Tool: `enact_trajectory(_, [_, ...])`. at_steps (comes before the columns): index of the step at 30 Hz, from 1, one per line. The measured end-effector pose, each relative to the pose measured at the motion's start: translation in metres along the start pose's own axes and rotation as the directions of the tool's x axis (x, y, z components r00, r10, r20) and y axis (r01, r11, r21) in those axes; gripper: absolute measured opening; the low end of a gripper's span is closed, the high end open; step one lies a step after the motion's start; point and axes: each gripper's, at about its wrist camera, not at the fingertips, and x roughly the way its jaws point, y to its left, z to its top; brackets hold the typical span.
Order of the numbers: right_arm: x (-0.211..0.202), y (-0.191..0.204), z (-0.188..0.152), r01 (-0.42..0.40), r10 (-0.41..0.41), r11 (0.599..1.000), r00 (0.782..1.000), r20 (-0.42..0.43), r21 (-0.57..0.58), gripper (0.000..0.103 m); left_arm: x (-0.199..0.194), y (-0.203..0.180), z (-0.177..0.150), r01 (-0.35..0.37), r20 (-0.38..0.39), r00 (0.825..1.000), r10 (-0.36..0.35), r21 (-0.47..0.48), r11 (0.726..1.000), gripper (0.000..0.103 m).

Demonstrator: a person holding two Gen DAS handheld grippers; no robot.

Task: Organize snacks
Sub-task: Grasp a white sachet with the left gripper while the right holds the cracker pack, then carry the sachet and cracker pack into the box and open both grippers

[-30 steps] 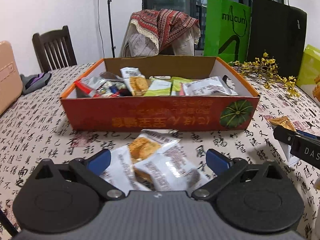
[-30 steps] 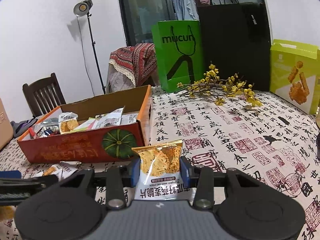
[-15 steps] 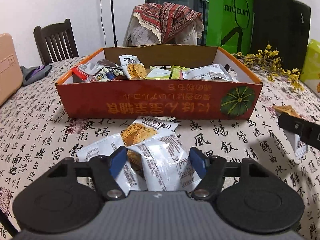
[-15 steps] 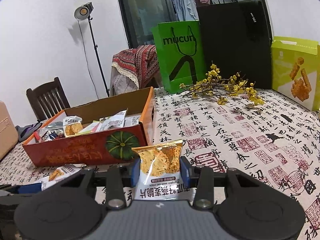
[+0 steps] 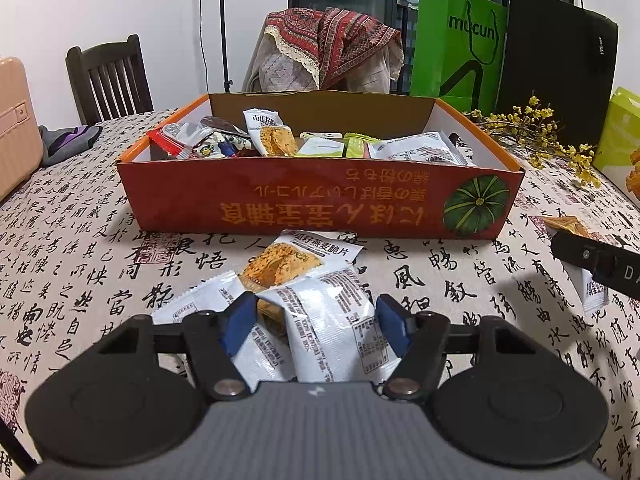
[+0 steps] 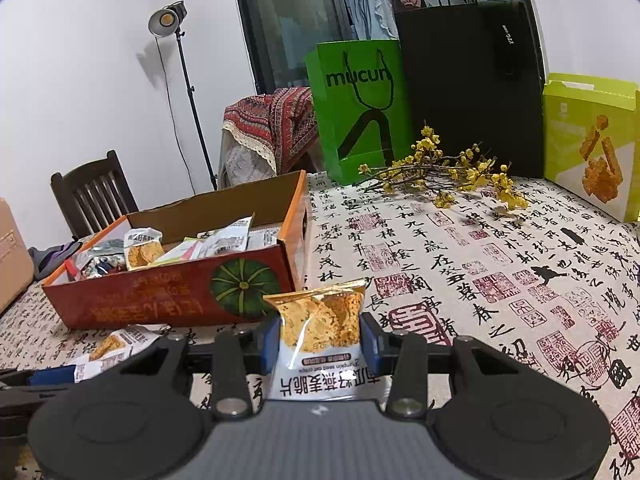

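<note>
While the right gripper (image 6: 320, 340) is clamped on a snack packet (image 6: 320, 332) above the counter (image 6: 480, 280), the left gripper (image 5: 316, 320) straddles a white packet (image 5: 336, 332), fingers apart. Beyond lies the snack-filled box (image 5: 304, 200).

snack box (image 5: 320, 196) on table (image 5: 72, 232), loose packets (image 5: 296, 280) before it, bags (image 5: 456, 44) behind
</note>
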Motion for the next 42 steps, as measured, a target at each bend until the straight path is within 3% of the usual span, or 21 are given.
enact_trajectory(10, [0.002, 0.000, 0.000, 0.000, 0.000, 1.000, 1.000, -0.003, -0.002, 0.041, -0.001, 0.003, 0.000, 0.011, 0.002, 1.000, -0.011, -0.009, 1.000, 0.066])
enact_trajectory(11, [0.001, 0.000, 0.000, -0.004, 0.004, 1.000, 1.000, 0.000, -0.001, 0.041, -0.002, 0.005, 0.001, 0.014, 0.003, 1.000, -0.014, -0.012, 1.000, 0.063])
enact_trajectory(12, [0.001, 0.000, 0.000, -0.010, 0.010, 1.000, 1.000, 0.004, -0.001, 0.041, -0.003, 0.006, 0.001, 0.018, 0.006, 1.000, -0.018, -0.013, 1.000, 0.038])
enact_trajectory(13, [0.000, 0.000, -0.001, -0.015, 0.015, 1.000, 1.000, 0.008, -0.002, 0.041, -0.004, 0.007, 0.002, 0.023, 0.006, 1.000, -0.023, -0.011, 1.000, 0.033])
enact_trajectory(28, [-0.014, 0.012, 0.002, -0.031, 0.035, 0.998, 0.997, 0.064, -0.055, 0.041, -0.037, 0.029, 0.013, 0.084, 0.113, 0.990, -0.082, -0.015, 0.996, 0.032])
enact_trajectory(36, [-0.027, 0.008, -0.001, -0.022, 0.024, 0.999, 0.998, 0.057, -0.038, 0.041, -0.042, 0.041, 0.014, 0.124, 0.114, 0.986, -0.119, -0.037, 0.992, 0.032])
enact_trajectory(42, [-0.023, 0.005, -0.007, -0.022, 0.023, 1.000, 0.999, 0.039, -0.021, 0.041, -0.036, 0.044, 0.008, 0.158, 0.069, 0.985, -0.156, -0.029, 0.987, 0.034])
